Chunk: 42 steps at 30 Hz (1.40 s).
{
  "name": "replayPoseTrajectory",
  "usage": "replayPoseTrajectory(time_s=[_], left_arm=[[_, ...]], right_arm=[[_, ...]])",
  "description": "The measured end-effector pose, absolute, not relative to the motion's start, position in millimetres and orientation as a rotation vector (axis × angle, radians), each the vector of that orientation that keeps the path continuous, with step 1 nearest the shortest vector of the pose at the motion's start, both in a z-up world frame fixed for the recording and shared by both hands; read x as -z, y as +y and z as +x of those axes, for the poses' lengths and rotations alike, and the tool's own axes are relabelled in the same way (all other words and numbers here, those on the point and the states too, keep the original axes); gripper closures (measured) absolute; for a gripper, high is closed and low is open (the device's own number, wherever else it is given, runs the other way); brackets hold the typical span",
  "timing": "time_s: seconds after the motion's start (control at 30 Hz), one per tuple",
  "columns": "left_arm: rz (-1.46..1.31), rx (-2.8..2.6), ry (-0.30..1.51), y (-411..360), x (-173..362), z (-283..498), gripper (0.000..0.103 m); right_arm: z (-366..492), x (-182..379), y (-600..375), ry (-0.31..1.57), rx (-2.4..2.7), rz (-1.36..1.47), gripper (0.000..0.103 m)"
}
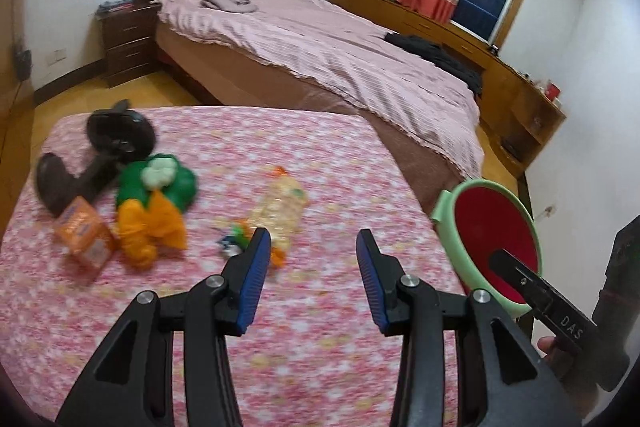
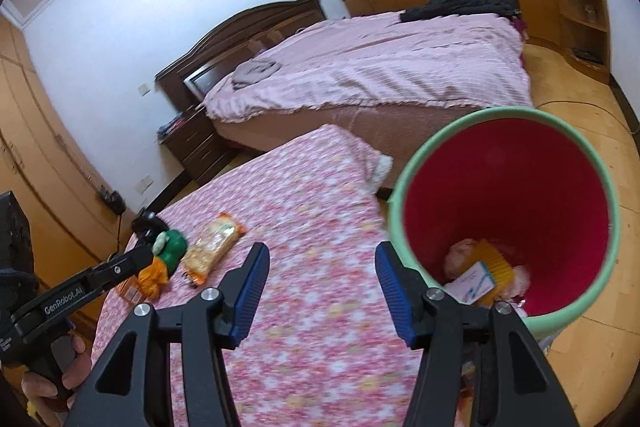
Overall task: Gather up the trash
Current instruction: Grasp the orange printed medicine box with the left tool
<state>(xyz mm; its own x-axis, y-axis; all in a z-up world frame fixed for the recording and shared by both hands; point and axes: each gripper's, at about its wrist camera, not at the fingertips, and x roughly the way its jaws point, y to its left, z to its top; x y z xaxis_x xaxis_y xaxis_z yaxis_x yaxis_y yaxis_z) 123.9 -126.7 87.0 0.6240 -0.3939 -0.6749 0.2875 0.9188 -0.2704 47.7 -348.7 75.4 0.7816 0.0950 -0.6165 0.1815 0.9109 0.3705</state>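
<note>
the left claw [image 1: 312, 255] fills the lower centre of the left wrist view, its blue pads spread wide and holding nothing, above the pink floral surface [image 1: 320, 347]; the right claw [image 2: 320, 275] sits low in the right wrist view, equally wide and empty, over the same surface; just past the left claw's left pad lie a small crumpled wrapper [image 1: 234, 241] and a clear snack packet [image 1: 280, 207], mid frame; further left, an orange box [image 1: 86, 233], an orange and green bundle [image 1: 154, 201] topped with a white wad, and a dark object [image 1: 116, 143] beyond them; the bin [image 2: 508, 219], green-rimmed and red inside, stands at the right of the right wrist view beside the surface, with paper and wrappers at its bottom; a bed [image 1: 320, 47] lies behind, upper frame.
</note>
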Motion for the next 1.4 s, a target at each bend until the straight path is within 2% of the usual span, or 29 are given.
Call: replayPoseTrajectory(time_s=[0.33, 0.4, 0.53, 0.6, 0.7, 0.83, 1.13, 1.4], left_arm=[[-0.163, 0.242, 0.795, -63, -80, 141, 0.059], [-0.173, 0.201, 0.797, -49, -77, 145, 0.055], [-0.194, 0.145, 0.800, -24, -71, 148, 0.055], [-0.212, 0.114, 0.800, -10, -67, 150, 0.046], [-0.217, 0.084, 0.792, 2, -61, 152, 0.040], [-0.223, 0.081, 0.812, 10, -50, 160, 0.040], [-0.140, 0.011, 0.817, 12, -27, 174, 0.040], [-0.221, 0.042, 0.864, 23, -1, 190, 0.039]], right_arm=[[85, -72, -300, 0.738, -0.044, 0.394, 0.045], [92, -69, -292, 0.749, -0.059, 0.390, 0.044], [107, -62, -271, 0.785, -0.098, 0.397, 0.044], [116, -57, -260, 0.805, -0.113, 0.388, 0.044], [132, -52, -245, 0.833, -0.132, 0.373, 0.043], [145, -44, -233, 0.855, -0.143, 0.376, 0.036], [174, -19, -223, 0.909, -0.113, 0.389, 0.036], [193, -5, -216, 0.904, -0.099, 0.386, 0.033]])
